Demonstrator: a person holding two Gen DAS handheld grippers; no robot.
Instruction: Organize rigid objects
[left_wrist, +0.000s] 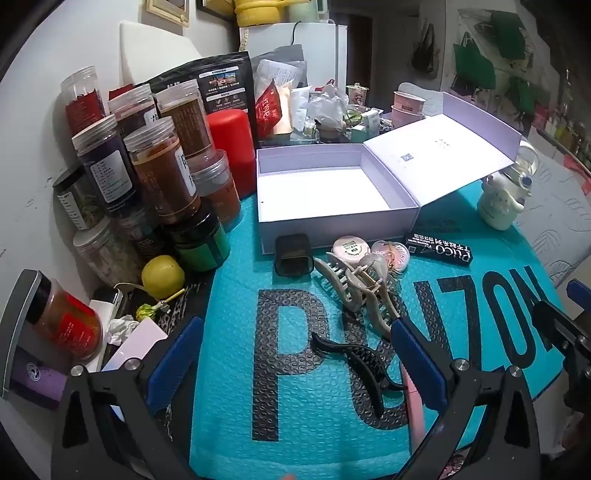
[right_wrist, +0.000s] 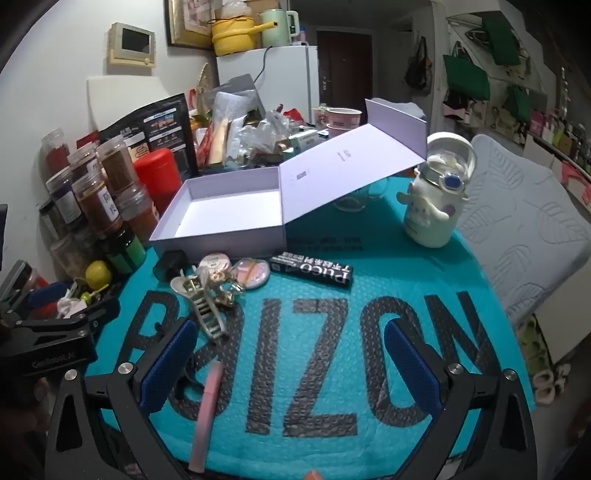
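Partly, the left tongs (left_wrist: 295, 354) hide the pink pen (left_wrist: 410, 387).

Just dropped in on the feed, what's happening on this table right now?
A person holds two grippers over a teal mat, both open and empty. The white box sits open with nothing inside. In front of it, still loose: a beige hair claw, a black hair claw, two round tins, a black carton and a pink pen. Nothing is packed yet.
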